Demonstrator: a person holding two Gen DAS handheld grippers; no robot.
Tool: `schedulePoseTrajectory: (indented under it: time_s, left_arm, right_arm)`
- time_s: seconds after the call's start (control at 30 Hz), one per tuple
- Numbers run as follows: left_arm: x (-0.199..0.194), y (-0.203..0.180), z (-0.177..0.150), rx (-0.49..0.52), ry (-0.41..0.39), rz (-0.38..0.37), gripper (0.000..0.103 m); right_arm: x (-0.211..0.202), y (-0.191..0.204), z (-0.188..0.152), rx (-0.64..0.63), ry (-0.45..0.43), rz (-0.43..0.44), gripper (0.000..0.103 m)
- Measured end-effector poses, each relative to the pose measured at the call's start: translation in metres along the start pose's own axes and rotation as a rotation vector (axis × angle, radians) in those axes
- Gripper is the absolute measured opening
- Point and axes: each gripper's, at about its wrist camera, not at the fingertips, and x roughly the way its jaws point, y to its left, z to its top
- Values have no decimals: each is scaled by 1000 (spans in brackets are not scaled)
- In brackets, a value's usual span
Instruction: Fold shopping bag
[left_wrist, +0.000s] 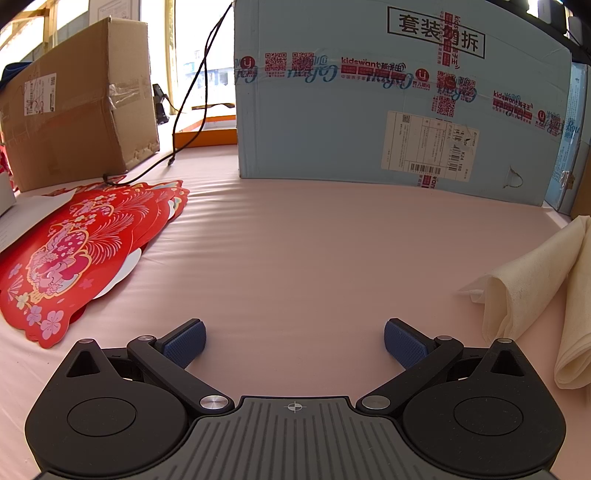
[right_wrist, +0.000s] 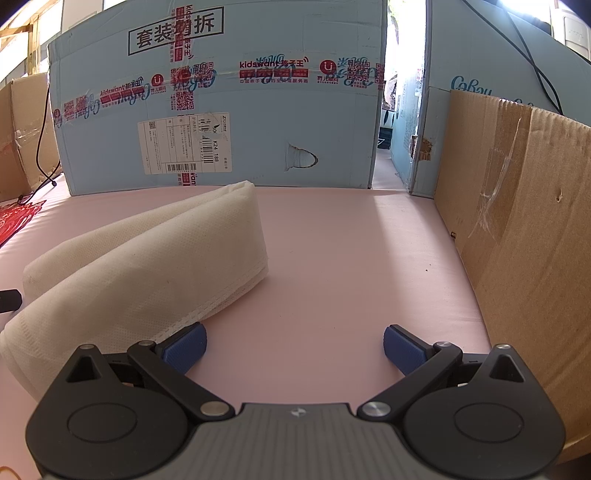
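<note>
The shopping bag (right_wrist: 147, 254) is cream non-woven fabric, folded into a thick bundle on the pink table cover. In the right wrist view it lies left of centre, and its near end reaches my right gripper's left finger. My right gripper (right_wrist: 294, 349) is open and holds nothing. In the left wrist view the bag (left_wrist: 535, 291) lies at the far right, apart from my left gripper (left_wrist: 294, 341), which is open and empty over bare cover.
A large blue carton (left_wrist: 399, 92) stands at the back, also in the right wrist view (right_wrist: 221, 99). A brown box (left_wrist: 77, 99) and red paper cutouts (left_wrist: 77, 251) lie left. A black cable (left_wrist: 192, 96) hangs down. Brown cardboard (right_wrist: 524, 229) walls the right side.
</note>
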Motion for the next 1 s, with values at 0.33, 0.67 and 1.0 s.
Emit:
schedulePoseTrajectory:
  time_s: [0.33,0.67,1.0]
  left_arm:
    - [1,-1,0,8,1,6,103]
    - [0,3,0,-11,-7,-10,103]
    - [-42,1,4,-52,-254,-144,103]
  right_arm:
    - [-1,2,-1,-4,1,-4,103]
    - [-3,1,-1,2,-3,0,103]
    - [-36,4,-7,-37,-131,82,103]
